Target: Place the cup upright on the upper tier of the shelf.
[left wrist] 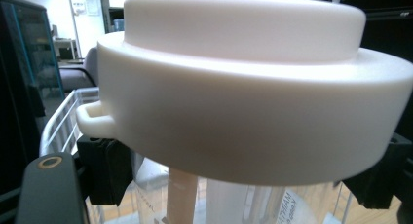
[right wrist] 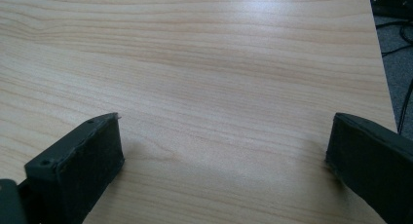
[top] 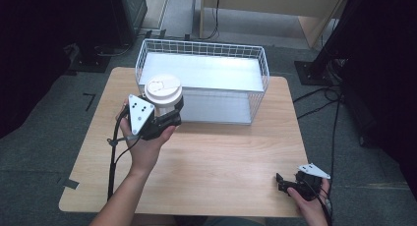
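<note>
— At the far left part of the table (top: 206,157), what is the left gripper (top: 164,119) doing?

— It is pinching a clear cup (top: 164,105) with a white lid (top: 163,87). The jaws are pressing on the cup's sides just under the lid, and the cup is standing upright in the grip.

— Is the cup sitting on the wood?

— I cannot tell from here; the hand (top: 142,145) and gripper are hiding its bottom. It is hanging just at the front left corner of the wire basket (top: 255,96), which is sitting along the table's far edge.

— Anything inside the cup?

— Through the clear wall in the left gripper view, something pale and upright is showing, and some small print I cannot read.

— And the right gripper (top: 281,183)?

— It is lying low at the near right corner, jaws spread wide apart with bare wood between them, well apart from the cup.
</note>
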Demonstrator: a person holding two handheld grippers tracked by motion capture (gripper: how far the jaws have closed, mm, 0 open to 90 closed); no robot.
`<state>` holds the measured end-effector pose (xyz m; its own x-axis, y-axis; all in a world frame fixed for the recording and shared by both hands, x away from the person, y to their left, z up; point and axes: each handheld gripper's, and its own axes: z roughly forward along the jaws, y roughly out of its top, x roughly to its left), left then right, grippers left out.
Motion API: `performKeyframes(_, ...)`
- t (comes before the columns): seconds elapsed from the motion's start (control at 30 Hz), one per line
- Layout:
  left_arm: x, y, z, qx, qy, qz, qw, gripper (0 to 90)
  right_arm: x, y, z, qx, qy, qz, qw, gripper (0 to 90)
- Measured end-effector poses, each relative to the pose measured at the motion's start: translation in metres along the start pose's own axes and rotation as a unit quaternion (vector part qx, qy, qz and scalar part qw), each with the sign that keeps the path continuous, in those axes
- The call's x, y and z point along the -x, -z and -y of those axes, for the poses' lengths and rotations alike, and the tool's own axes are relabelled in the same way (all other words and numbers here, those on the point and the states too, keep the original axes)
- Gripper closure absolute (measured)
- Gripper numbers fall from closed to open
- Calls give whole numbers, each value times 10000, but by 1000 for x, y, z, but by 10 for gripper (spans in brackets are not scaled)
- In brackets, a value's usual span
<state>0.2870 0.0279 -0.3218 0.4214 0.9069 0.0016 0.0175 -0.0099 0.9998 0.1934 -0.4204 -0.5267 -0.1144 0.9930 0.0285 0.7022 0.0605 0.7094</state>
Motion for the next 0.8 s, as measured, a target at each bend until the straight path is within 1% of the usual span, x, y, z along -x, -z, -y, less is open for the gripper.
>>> performKeyframes(0.1, 4, -10, -7, 42, -56, 33, 10000, 154, 0, 0, 0, 0, -1, -3, 10000, 0)
performKeyframes(0.13, 4, -10, -7, 42, -56, 33, 10000, 154, 0, 0, 0, -2, 3, -3, 10000, 0)
performKeyframes(0.17, 6, -17, -12, 87, -67, 48, 9999, 154, 0, 0, 0, 1, -2, -4, 10000, 0)
performKeyframes(0.33, 8, -30, -20, 156, -78, 54, 9998, 155, 0, 0, 0, 0, -3, -6, 10000, 0)
performKeyframes(0.37, 9, -37, -24, 161, -70, 71, 9998, 155, 0, 0, 0, 2, -2, -6, 10000, 0)
performKeyframes(0.4, 9, -37, -24, 161, -70, 71, 9998, 155, 0, 0, 0, 2, -3, -9, 10000, 0)
performKeyframes(0.43, 10, -43, -29, 176, -77, 94, 9998, 154, 0, 0, 0, 0, -2, -9, 10000, 0)
performKeyframes(0.47, 10, -43, -29, 176, -77, 94, 9998, 155, 0, 0, 0, 0, -2, -9, 10000, 0)
performKeyframes(0.5, 11, -50, -33, 194, -91, 100, 9997, 155, 0, 0, 0, -4, 2, -11, 10000, 0)
performKeyframes(0.53, 11, -50, -33, 194, -91, 100, 9997, 155, 0, 0, 0, -3, 2, -10, 10000, 0)
performKeyframes(0.63, 12, -62, -38, 226, -103, 100, 9996, 155, 0, 0, 0, 1, 30, -16, 10000, 0)
performKeyframes(0.67, 12, -62, -38, 226, -103, 100, 9996, 155, 0, 0, 0, 1, 30, -16, 10000, 0)
performKeyframes(0.7, 12, -65, -39, 217, -99, 91, 9997, 155, 0, 0, 0, -2, 22, -17, 10000, 0)
performKeyframes(0.8, 12, -77, -41, 187, -165, 51, 9997, 155, 1, 0, 0, 2, 29, -18, 10000, 0)
